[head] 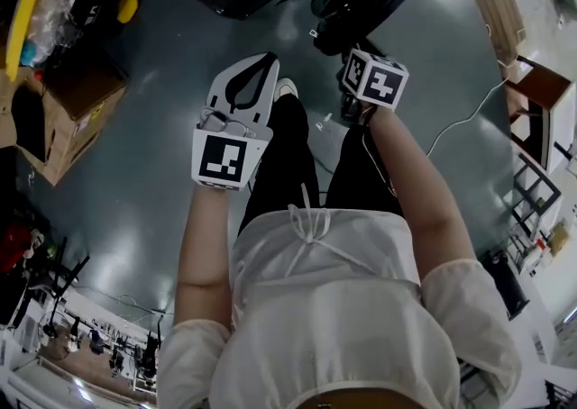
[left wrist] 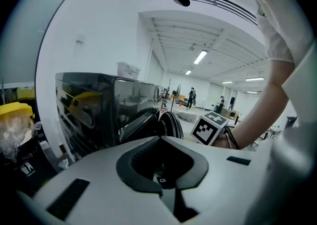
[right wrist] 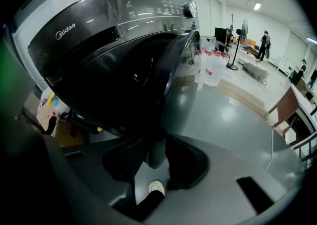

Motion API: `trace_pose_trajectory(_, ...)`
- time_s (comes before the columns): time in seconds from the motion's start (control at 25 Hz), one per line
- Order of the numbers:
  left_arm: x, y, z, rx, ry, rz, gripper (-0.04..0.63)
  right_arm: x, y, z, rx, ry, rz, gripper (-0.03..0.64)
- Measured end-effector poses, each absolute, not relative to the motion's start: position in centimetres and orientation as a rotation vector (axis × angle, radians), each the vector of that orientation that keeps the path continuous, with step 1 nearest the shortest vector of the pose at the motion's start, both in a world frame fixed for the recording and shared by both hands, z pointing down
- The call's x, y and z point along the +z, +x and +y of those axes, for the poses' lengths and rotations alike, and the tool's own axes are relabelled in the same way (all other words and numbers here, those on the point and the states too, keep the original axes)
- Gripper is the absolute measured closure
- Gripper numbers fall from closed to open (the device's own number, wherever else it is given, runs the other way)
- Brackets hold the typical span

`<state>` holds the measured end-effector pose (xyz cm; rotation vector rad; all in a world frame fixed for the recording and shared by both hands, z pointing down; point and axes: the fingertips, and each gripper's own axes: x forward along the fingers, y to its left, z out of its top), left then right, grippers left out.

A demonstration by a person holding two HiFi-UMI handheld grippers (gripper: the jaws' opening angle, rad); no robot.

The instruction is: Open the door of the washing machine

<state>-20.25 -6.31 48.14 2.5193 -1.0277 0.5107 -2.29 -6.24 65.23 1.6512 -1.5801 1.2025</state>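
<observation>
Right gripper sits closest, its jaws clenched on the lower rim of the door. That rim drops straight into the gap between the pads, and a shoe and a strip of floor show below it. From the jaws the door's edge runs up and away toward the control panel of the washing machine. The door stands ajar, with the dark drum mouth on the machine side of it. By my judgement the coming pull must swing that edge away from the machine's front, so this hand does the work. The left gripper has its jaws closed together on nothing and is held well apart from the machine, beside the person's leg. Where the hinge sits cannot be made out. In the head view the marker cube hides the right jaws and most of the machine is cut off.
</observation>
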Motion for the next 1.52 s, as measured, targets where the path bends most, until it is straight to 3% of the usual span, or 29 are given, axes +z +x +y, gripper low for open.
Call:
trace_pose_trajectory(0.4, 48.0, -11.1, -3.0, 0.525, 2.546, -0.977, 0.574, 65.6, 5.6, -1.6, 1.219, 1.638, -1.569, 0.526)
trace_pose_trajectory(1.52, 50.4, 15.1, 0.3, 0.509, 2.563, -1.027, 0.574, 65.7, 31.7, 1.5, 0.949, 1.471, -1.765, 0.538)
